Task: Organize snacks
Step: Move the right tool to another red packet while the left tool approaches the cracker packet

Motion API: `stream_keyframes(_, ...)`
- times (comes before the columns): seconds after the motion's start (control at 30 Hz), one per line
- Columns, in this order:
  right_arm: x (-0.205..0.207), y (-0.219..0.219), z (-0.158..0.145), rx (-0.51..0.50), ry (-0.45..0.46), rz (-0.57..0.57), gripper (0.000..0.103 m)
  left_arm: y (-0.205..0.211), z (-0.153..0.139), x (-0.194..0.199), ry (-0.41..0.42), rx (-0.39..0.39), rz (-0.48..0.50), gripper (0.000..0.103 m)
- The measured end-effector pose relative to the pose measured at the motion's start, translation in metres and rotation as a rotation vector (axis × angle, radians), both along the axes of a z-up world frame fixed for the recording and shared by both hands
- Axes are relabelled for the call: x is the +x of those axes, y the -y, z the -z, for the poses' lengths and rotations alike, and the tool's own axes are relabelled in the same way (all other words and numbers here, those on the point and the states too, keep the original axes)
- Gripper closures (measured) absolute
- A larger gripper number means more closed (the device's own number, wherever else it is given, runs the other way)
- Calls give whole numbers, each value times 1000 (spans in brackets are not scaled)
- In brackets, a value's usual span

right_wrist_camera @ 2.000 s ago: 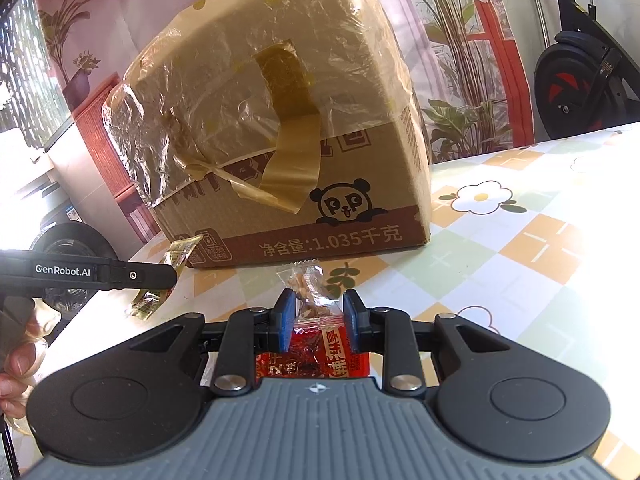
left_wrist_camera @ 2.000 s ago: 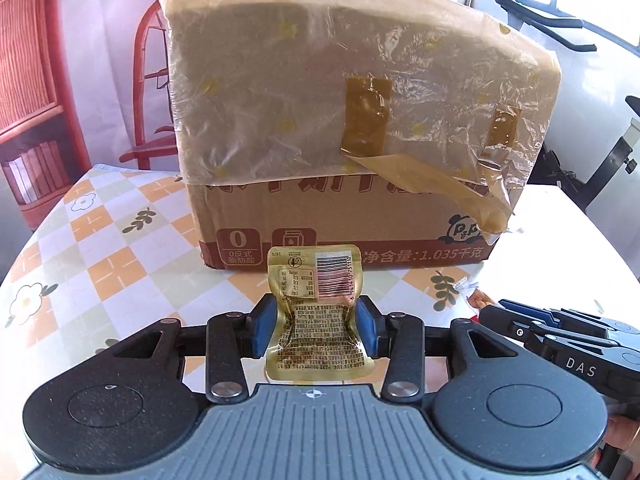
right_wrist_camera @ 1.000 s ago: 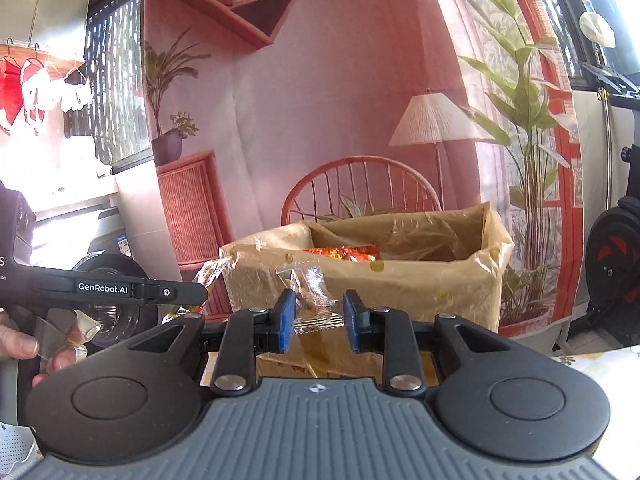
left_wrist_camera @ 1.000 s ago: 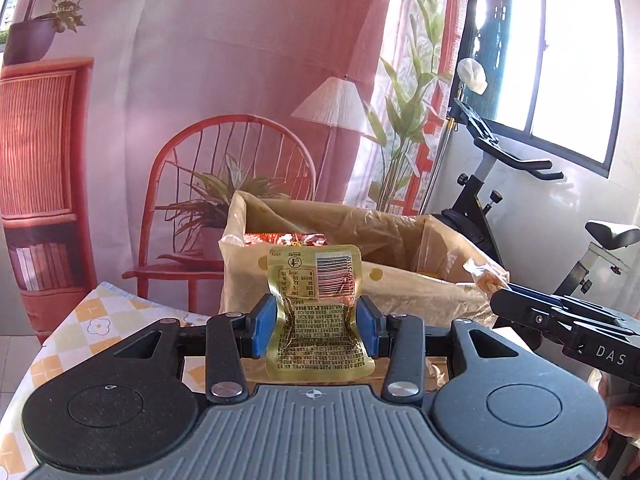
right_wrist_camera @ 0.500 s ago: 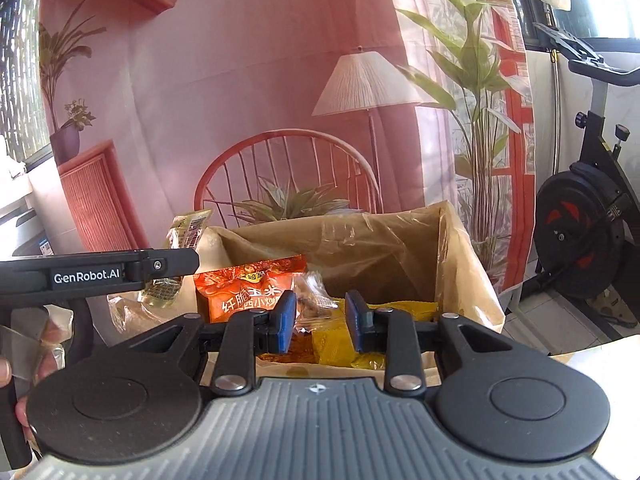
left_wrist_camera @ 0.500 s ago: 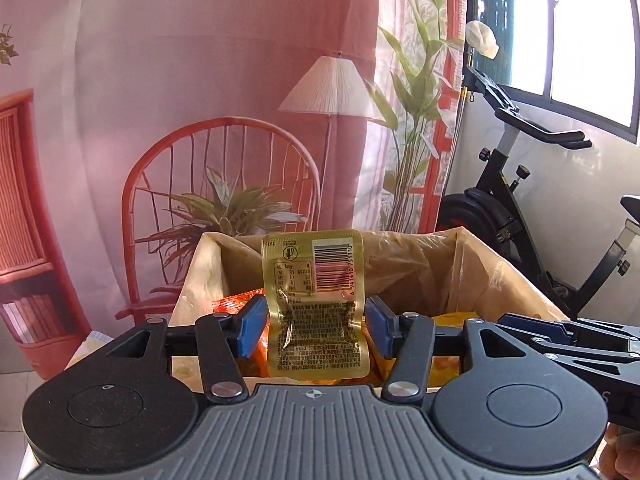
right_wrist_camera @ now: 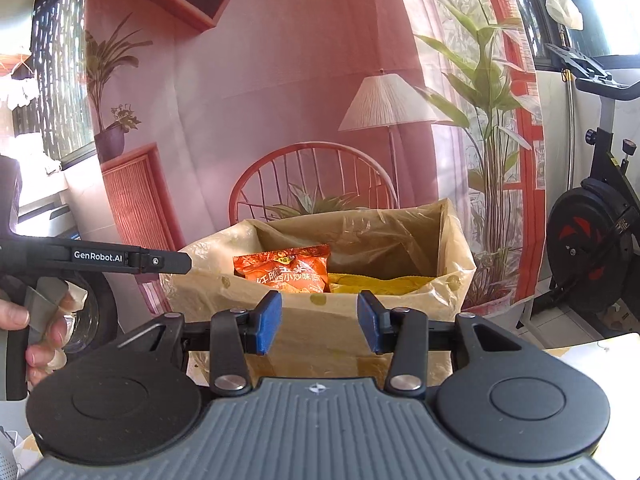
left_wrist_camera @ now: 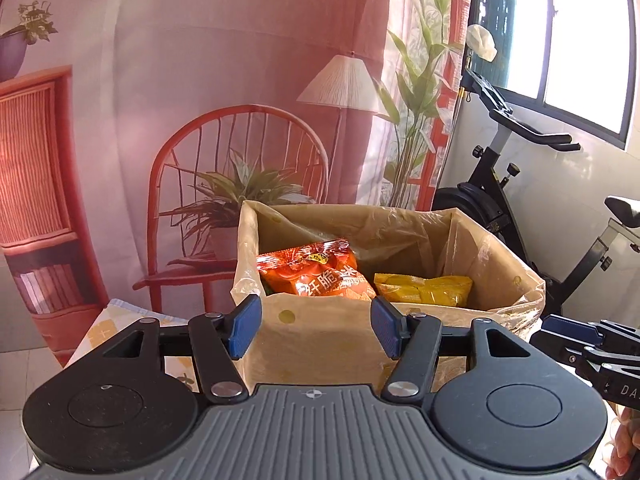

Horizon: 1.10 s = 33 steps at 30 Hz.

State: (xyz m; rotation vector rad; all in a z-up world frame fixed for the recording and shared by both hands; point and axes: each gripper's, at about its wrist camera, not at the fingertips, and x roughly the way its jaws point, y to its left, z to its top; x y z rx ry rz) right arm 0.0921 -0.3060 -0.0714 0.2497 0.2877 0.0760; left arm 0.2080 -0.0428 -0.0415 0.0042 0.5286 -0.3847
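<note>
A cardboard box lined with tan plastic (left_wrist_camera: 320, 336) (right_wrist_camera: 320, 320) stands open ahead of both grippers. Inside it an orange-red snack bag (left_wrist_camera: 316, 272) (right_wrist_camera: 286, 270) stands upright beside a yellow snack bag (left_wrist_camera: 424, 290) (right_wrist_camera: 384, 282). My left gripper (left_wrist_camera: 315, 330) is open and empty, level with the box's near wall. My right gripper (right_wrist_camera: 319, 322) is open and empty, also in front of the near wall. The right gripper's tip (left_wrist_camera: 568, 330) shows at the right of the left wrist view. The left gripper's side (right_wrist_camera: 96, 260) shows at the left of the right wrist view.
A patterned tablecloth (left_wrist_camera: 104, 328) shows under the box at the left. Behind are a printed backdrop with a red chair (left_wrist_camera: 240, 184) and an exercise bike (left_wrist_camera: 500, 192) (right_wrist_camera: 592, 248) at the right.
Both grippers opened. The gold packet left my left gripper and the clear snack packet left my right gripper; neither is visible now. Both grippers sit slightly back from the box.
</note>
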Motion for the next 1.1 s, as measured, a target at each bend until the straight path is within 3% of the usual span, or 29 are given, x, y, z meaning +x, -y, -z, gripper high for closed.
stream_keyframes(0.2,-22,2,24,68,-39,10,58,-26,6,-29,-1,16,-8,40)
stream_keyframes(0.37,-27,-1,60,108,-110,11,58,-44,38,-45,-44,51,-45,40)
stream_keyframes(0.43,-27,-5,74,109,-137,4,52,-48,53,-48,-73,55,-58,40)
stream_keyframes(0.6,-25,-16,113,33,-235,20,49,-54,81,-52,-115,63,-79,40)
stream_keyframes(0.83,-18,-8,151,43,-386,65,42,-47,98,-55,-130,88,-63,40)
stream_keyframes(1.1,-11,-30,165,-66,-408,36,28,-34,115,-60,-167,74,-39,40)
